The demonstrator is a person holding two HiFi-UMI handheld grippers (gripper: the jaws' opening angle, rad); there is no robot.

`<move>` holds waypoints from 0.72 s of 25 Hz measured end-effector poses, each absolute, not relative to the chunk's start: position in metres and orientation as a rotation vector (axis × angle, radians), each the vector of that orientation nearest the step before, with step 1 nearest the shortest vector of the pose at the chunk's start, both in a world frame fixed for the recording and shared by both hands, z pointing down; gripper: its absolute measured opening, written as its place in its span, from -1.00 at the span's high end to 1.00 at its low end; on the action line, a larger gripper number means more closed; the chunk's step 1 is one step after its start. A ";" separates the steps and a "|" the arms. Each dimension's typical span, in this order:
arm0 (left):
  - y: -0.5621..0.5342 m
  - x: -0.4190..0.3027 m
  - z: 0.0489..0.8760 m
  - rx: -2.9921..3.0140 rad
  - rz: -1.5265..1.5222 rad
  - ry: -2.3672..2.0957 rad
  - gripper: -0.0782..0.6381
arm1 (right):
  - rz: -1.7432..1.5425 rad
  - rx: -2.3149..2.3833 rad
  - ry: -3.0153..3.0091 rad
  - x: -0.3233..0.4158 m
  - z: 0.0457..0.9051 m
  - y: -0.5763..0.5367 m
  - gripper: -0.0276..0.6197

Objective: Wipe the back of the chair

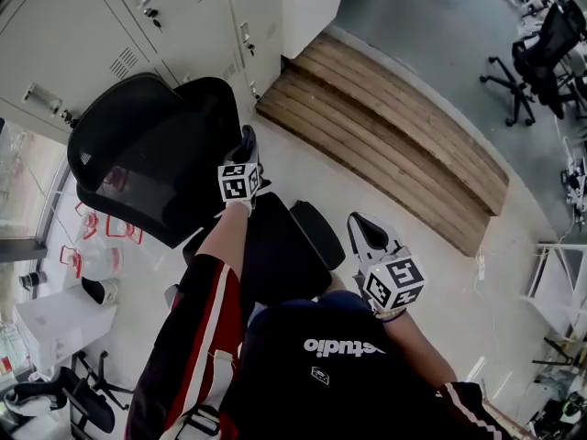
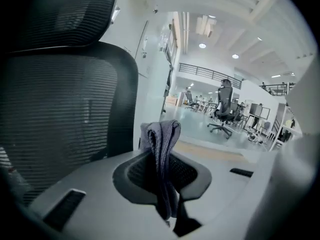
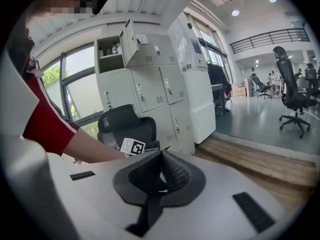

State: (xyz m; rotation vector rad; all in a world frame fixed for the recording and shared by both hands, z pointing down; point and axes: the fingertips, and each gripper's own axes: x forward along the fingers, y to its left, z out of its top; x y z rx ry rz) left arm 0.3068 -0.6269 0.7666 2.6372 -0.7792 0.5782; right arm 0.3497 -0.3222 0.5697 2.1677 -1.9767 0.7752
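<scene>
A black mesh office chair stands on the left in the head view, its backrest [image 1: 138, 168] facing me. My left gripper [image 1: 248, 143] reaches to the backrest's right edge. In the left gripper view the mesh backrest [image 2: 60, 124] and headrest [image 2: 65, 14] fill the left side. That gripper [image 2: 162, 170] is shut on a folded grey cloth [image 2: 161, 136], which sticks up past the tips just right of the backrest edge. My right gripper [image 1: 360, 225] hangs over the floor right of the seat [image 1: 275, 246], away from the chair. Its jaws [image 3: 161, 157] are shut with nothing between them.
Grey lockers [image 1: 138, 26] stand behind the chair. A low wooden step [image 1: 394, 136] runs diagonally to the right of it. A white box [image 1: 55, 324] and clutter lie on the floor at the left. Other office chairs [image 1: 541, 53] stand far off at the right.
</scene>
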 end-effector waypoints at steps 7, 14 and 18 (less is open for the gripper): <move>-0.600 0.289 0.743 2.679 0.539 -0.692 0.62 | 0.741 2.137 -2.036 0.325 0.558 -0.326 0.87; -0.591 0.171 0.747 2.630 0.526 -0.779 0.62 | 0.696 2.001 -2.144 0.257 0.550 -0.348 0.87; -0.587 0.080 0.763 2.559 0.547 -0.904 0.62 | 0.669 1.915 -2.205 0.213 0.548 -0.363 0.87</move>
